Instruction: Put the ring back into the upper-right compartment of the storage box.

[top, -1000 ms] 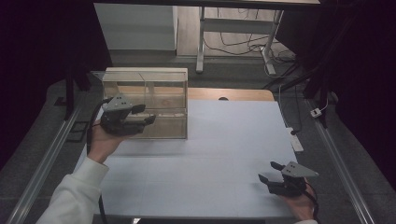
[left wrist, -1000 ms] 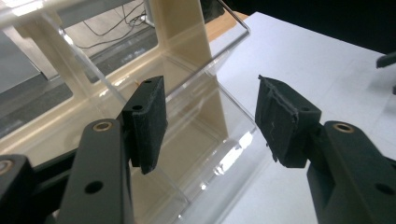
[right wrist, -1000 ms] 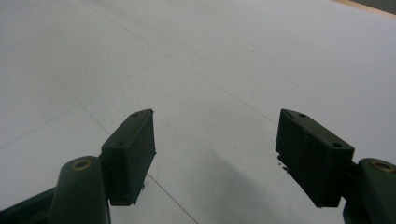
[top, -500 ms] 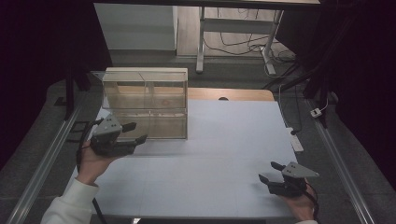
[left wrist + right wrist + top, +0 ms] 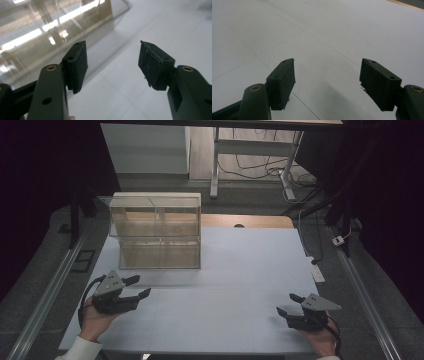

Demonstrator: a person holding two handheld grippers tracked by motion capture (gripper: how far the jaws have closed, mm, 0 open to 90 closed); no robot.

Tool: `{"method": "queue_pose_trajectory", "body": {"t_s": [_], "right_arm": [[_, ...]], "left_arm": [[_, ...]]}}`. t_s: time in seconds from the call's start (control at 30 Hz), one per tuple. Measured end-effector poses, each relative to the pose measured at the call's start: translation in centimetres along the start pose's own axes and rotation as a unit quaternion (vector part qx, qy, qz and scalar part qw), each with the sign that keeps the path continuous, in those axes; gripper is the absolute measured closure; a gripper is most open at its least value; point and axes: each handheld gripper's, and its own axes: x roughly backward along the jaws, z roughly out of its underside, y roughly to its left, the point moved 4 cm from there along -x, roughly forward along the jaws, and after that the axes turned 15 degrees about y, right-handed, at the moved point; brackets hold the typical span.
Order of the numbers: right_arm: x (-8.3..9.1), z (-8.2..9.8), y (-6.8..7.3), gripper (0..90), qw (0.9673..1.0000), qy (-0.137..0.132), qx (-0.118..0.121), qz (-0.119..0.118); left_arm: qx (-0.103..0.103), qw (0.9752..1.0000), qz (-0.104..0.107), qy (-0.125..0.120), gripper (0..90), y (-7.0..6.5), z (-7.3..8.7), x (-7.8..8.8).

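Note:
A clear plastic box [image 5: 156,231] with inner compartments stands at the back left of the white table [image 5: 240,270]. My left gripper [image 5: 137,286] hovers near the table's front left, in front of the box and apart from it, jaws open and empty. In the left gripper view the left gripper [image 5: 112,62] points past the box's lower front edge [image 5: 50,40]. My right gripper [image 5: 287,304] rests low at the front right, open with nothing between its jaws. In the right gripper view the right gripper [image 5: 327,82] faces bare white table [image 5: 324,30].
A strip of wooden tabletop [image 5: 250,221] shows behind the white sheet. Metal rails [image 5: 45,295] run along both sides of the table. Desk legs and cables [image 5: 260,165] lie on the floor beyond. A white power strip [image 5: 316,270] sits off the right edge.
My left gripper has drawn back from the box's front toward the person and down to the front left of the table. The right gripper has stayed put.

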Motion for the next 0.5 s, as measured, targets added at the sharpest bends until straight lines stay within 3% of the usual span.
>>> {"method": "queue_pose_trajectory", "body": {"t_s": [0.07, 0.23, 0.5], "right_arm": [[0.0, 0.0, 0.1, 27.7, 1.0000, 0.001, 0.001, 0.001], [0.0, 0.0, 0.0, 27.7, 1.0000, 0.000, 0.001, 0.000], [0.1, -0.1, 0.1, 27.8, 1.0000, -0.004, 0.005, 0.002]], "left_arm": [[0.001, 0.9999, -0.005, 0.012, 39.3, 0.0, 1.1, -0.5], [0.010, 0.9993, 0.004, 0.037, 39.1, 0.0, 3.0, -1.8], [0.015, 0.9986, 0.010, 0.050, 38.9, 0.1, 3.5, -2.8]]}}
